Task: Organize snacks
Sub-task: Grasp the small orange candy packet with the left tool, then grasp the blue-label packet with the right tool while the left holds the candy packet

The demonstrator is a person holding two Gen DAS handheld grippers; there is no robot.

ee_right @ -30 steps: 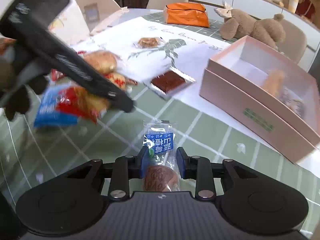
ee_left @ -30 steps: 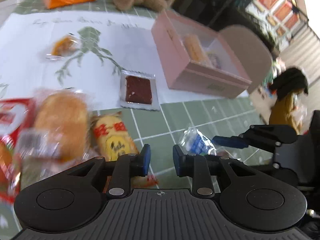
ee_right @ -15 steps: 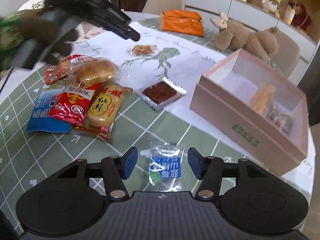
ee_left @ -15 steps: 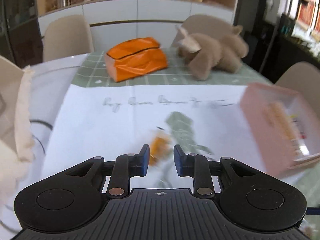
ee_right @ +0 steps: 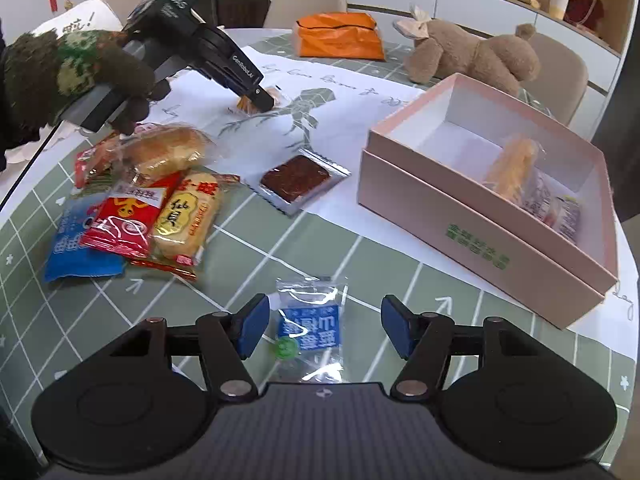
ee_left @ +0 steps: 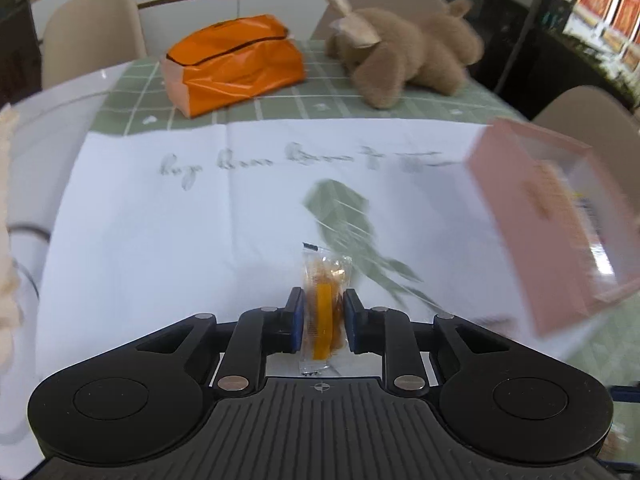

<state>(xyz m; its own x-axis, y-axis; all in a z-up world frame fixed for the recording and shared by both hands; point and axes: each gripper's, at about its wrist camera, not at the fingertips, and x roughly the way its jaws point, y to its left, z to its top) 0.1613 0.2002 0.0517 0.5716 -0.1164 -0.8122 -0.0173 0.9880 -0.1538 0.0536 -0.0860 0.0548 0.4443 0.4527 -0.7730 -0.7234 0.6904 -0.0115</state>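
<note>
My left gripper (ee_left: 322, 322) is shut on a small orange snack packet (ee_left: 323, 304) over the white paper sheet (ee_left: 160, 216); it also shows in the right wrist view (ee_right: 256, 102) at the far left. My right gripper (ee_right: 324, 330) is open over a blue-labelled clear snack packet (ee_right: 312, 326) that lies on the green checked tablecloth between its fingers. The pink open box (ee_right: 480, 184) at right holds a yellow snack (ee_right: 512, 164) and two small packets. A dark red snack packet (ee_right: 296, 178) lies left of the box.
A pile of snacks (ee_right: 140, 204), with a bun, rice crackers, red and blue packets, lies at left. An orange bag (ee_right: 340, 36) and a brown plush toy (ee_right: 468, 54) sit at the table's far side. Chairs stand behind.
My left gripper moved to the orange packet on the paper and shut on it. My right gripper opened, let go of the blue-labelled packet and drew back a little.
</note>
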